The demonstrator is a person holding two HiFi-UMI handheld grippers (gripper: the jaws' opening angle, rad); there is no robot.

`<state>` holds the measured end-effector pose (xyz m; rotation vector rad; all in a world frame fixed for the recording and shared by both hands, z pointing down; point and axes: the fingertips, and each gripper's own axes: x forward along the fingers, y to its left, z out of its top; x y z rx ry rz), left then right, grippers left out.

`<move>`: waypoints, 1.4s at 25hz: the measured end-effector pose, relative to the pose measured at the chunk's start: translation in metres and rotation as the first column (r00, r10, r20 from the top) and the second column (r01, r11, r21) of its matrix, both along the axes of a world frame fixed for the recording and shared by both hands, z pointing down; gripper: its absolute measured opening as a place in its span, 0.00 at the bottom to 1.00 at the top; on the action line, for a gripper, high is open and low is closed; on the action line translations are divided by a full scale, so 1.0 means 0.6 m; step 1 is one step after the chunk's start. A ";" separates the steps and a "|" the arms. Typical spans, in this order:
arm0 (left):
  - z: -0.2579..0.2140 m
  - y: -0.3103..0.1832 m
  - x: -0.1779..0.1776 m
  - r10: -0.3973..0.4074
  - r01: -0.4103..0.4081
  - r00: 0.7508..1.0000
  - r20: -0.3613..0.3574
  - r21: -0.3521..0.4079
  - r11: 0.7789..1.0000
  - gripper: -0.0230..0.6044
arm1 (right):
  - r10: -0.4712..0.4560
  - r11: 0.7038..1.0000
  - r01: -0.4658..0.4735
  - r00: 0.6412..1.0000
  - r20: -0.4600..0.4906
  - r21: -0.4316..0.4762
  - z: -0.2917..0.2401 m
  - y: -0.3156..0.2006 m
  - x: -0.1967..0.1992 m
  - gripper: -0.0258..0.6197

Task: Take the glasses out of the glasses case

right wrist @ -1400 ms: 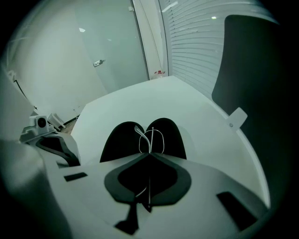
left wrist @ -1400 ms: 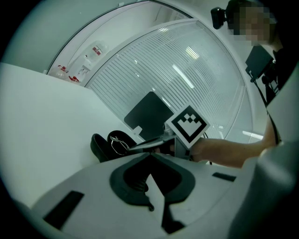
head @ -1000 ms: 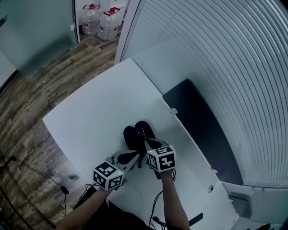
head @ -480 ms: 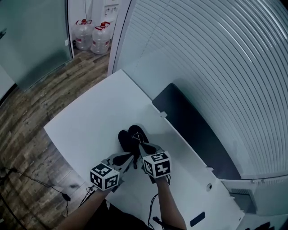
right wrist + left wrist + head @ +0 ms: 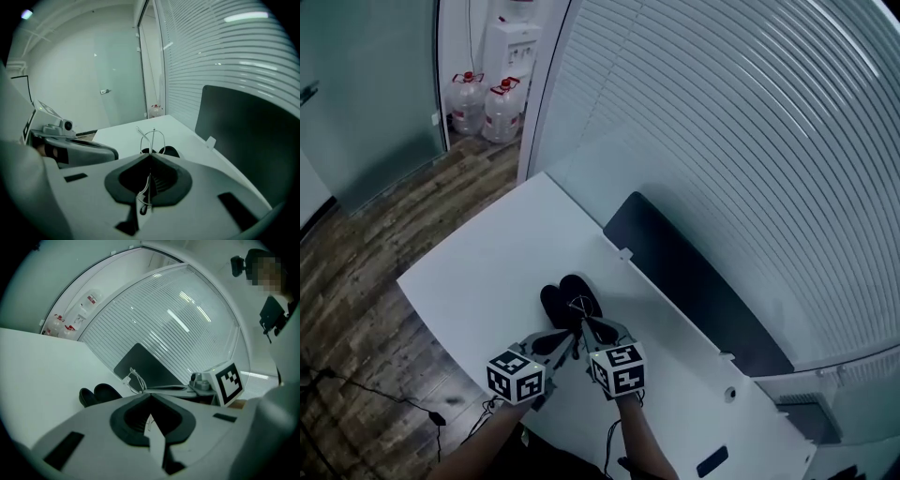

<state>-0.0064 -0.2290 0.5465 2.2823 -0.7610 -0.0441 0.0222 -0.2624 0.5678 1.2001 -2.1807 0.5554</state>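
Head view: on the white table (image 5: 478, 262) the black case (image 5: 553, 302) lay open, its two halves side by side. The thin wire glasses (image 5: 578, 304) were out of it, raised just over its near edge. The left gripper (image 5: 569, 336) and right gripper (image 5: 589, 324) met there from the near side, tips close together. A dark panel (image 5: 694, 281) stood along the table's far right edge.

Left gripper view: the fingers were pressed together. A thin pale line ran down the seam between them, which I took for one temple of the glasses. Beyond the tips a loop of the frame stood up by the right gripper's nose, and the case sat on the table further left.

Right gripper view: the fingers were clamped on a wire temple, its hooked end hanging in the seam. The rim rose just past the tips, with the case behind it.

Judging from this, the main risk was bending. With a temple in each gripper, any pull apart or twist would load the hinges and thin wire. The wire was also a slight hold, so a loosened or tilted grip could let the glasses slide and drop onto the case or table
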 end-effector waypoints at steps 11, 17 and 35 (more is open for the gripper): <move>-0.030 0.017 0.001 0.011 -0.011 1.000 -0.029 0.002 1.000 0.04 | 0.023 0.995 -0.027 0.999 0.044 0.101 -0.060 0.031 -0.010 0.07; -0.054 0.041 -0.002 0.034 -0.033 0.999 -0.040 0.030 0.999 0.04 | 0.030 0.986 -0.044 0.995 0.091 0.160 -0.091 0.059 -0.018 0.07; -0.074 0.080 -0.012 0.038 -0.034 0.997 -0.060 0.058 0.998 0.04 | 0.045 0.973 -0.069 0.993 0.111 0.220 -0.106 0.104 -0.039 0.07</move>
